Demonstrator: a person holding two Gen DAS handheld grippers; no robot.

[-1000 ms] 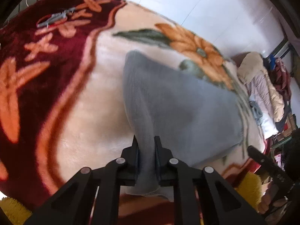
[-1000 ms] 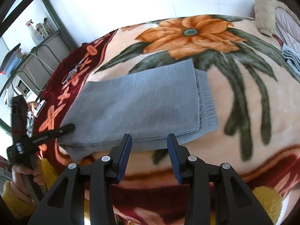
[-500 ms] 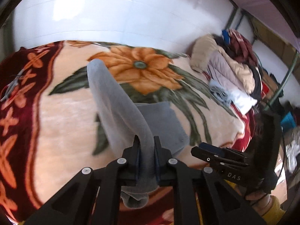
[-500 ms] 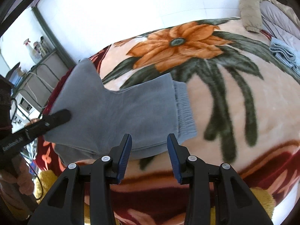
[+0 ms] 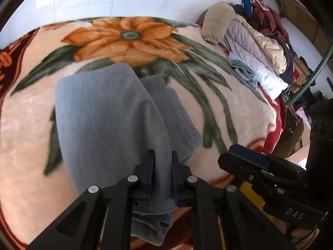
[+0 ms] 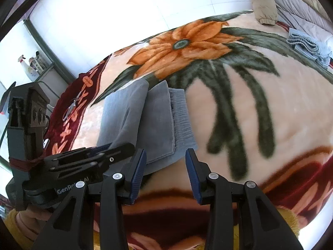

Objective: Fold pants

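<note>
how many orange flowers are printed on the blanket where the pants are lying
1 large orange flower, on the blanket just beyond the grey pants. Small orange motifs line the dark red border; the pants may cover more.

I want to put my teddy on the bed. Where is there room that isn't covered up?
The flowery plush blanket lies bare to the right of the grey folded pants, up to the small folded blue-grey cloth. Another bare peach patch lies left of the pants. It is crowded at the far end, where the heap of jackets lies, and where both claws hover by the pants.

Left tongs [image 5: 163, 173] just loosening; right tongs [image 6: 165, 174] parted.
</note>
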